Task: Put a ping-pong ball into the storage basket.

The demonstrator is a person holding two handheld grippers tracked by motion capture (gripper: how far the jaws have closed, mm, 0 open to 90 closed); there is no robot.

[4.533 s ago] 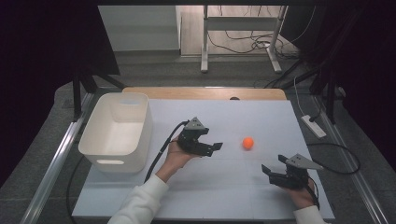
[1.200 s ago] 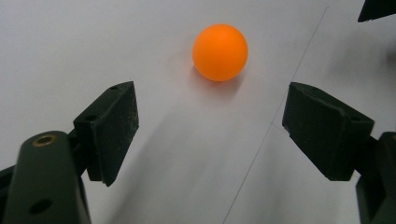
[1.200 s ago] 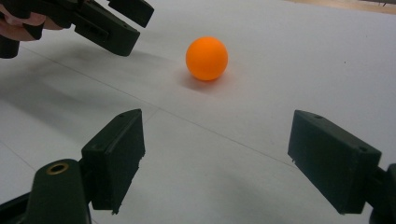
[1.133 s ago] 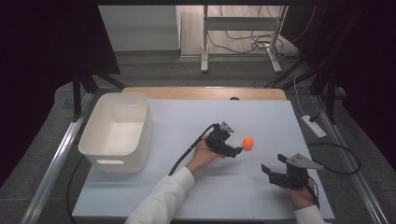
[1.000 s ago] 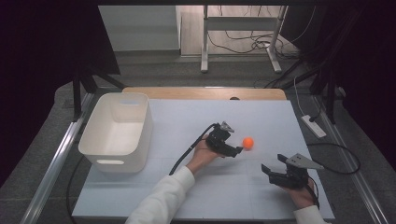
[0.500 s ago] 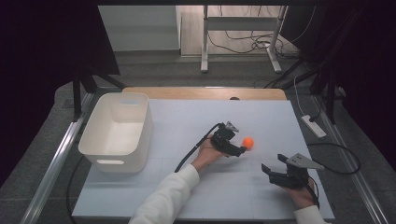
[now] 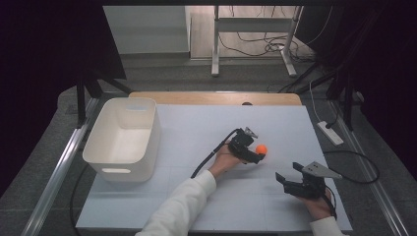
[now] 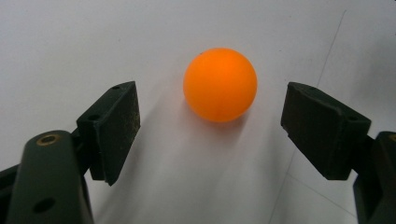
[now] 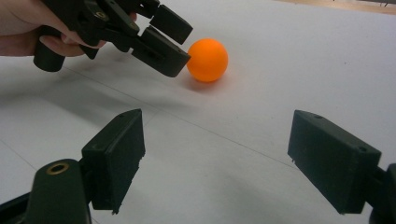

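Note:
An orange ball (image 7: 261, 149) rests on the white table (image 7: 196, 128), right of centre. My left gripper (image 7: 255, 146) has reached it, its jaws standing to either side of the ball. In the left gripper view the ball (image 8: 220, 85) sits between and just beyond the two black pads, with a gap on each side, so the left gripper (image 8: 215, 114) is open. My right gripper (image 7: 289, 173) stands open near the front right, holding nothing. The right gripper view looks past my right gripper (image 9: 219, 154) at the ball (image 9: 208, 59) and the left gripper (image 9: 168, 42) beside it.
A white plastic bin (image 7: 149, 129) stands at the table's left side. The left gripper's black cable (image 7: 211, 156) trails back along the forearm. A power strip (image 7: 330, 132) lies on the floor to the right of the table.
My left gripper has travelled right from mid-table to the ball, closing the last bit over the past second until its jaws flank it. Ball and right gripper have stayed put.

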